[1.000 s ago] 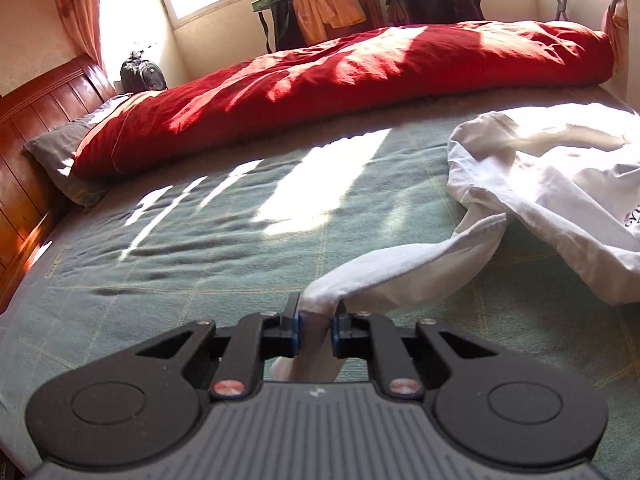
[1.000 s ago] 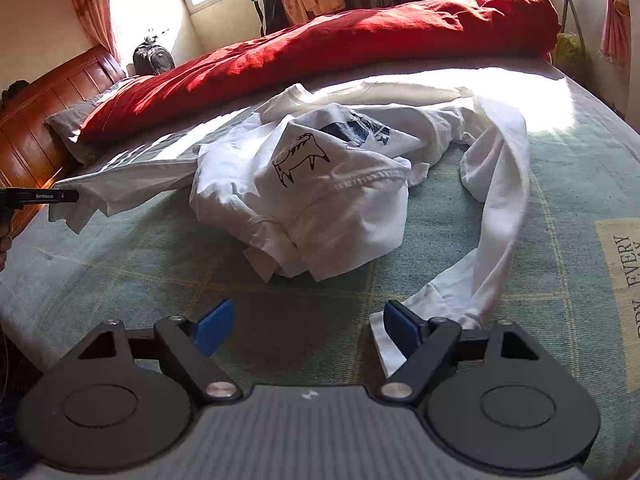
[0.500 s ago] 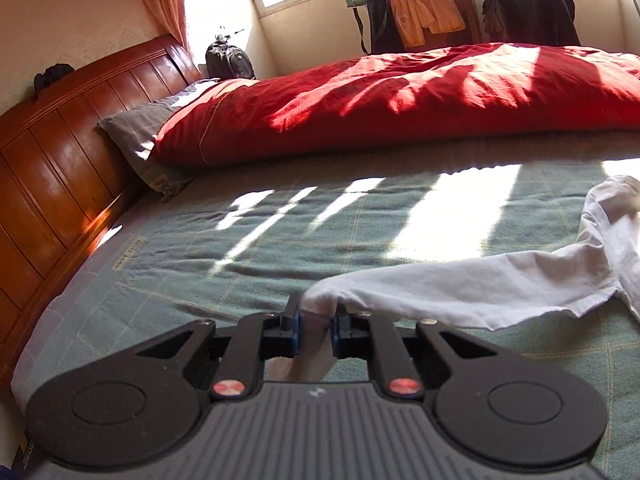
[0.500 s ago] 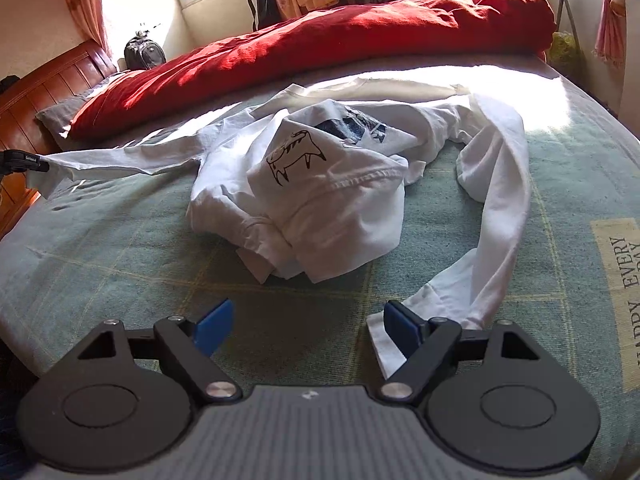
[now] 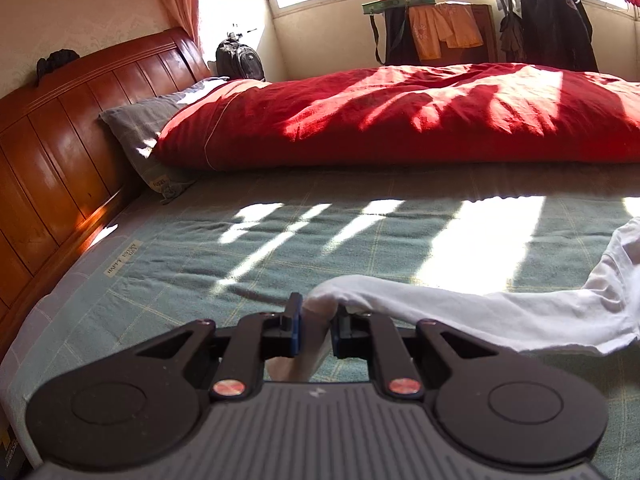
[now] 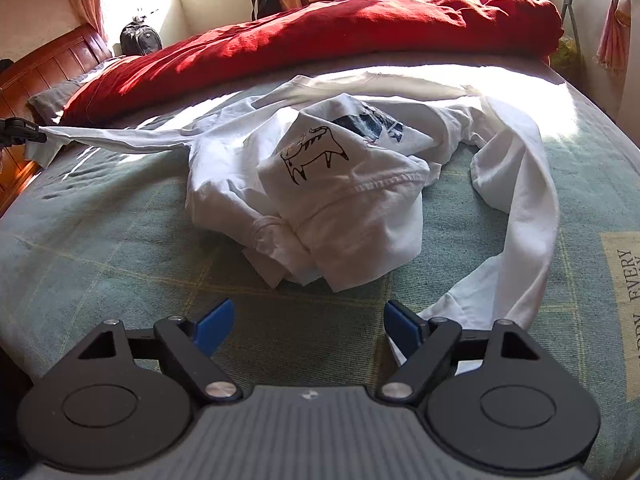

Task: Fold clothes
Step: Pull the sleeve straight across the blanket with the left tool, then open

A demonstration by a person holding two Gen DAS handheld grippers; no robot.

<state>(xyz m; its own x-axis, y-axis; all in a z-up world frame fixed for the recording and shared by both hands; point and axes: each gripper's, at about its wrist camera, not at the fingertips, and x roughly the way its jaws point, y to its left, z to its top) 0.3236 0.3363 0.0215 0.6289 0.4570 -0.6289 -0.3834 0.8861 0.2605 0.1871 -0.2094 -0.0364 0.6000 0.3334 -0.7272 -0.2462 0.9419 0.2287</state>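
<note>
1. A white long-sleeved shirt (image 6: 320,184) lies crumpled in the middle of the green bed sheet (image 6: 100,248), in front of the red duvet (image 6: 320,32). Its body is bunched into a heap with a printed animal drawing on top.
2. The left gripper (image 5: 316,326) has its jaws drawn narrow on the cuff of one sleeve (image 5: 460,312). That sleeve runs out straight from the heap toward the wooden headboard (image 5: 60,140).
3. The right gripper (image 6: 306,320) hovers just before the heap with its jaws wide and nothing between them. The other sleeve's cuff (image 6: 452,308) lies just beside its right finger.
4. The cloth looks thin, light and limp. It will likely sag, wrinkle and drag the heap along when pulled, yet it is in no danger of breaking.
5. The free cuff seems the best hold. A firm pinch on its doubled hem should keep the fabric from slipping, and pulling both cuffs apart would probably spread the shirt flat for folding.
</note>
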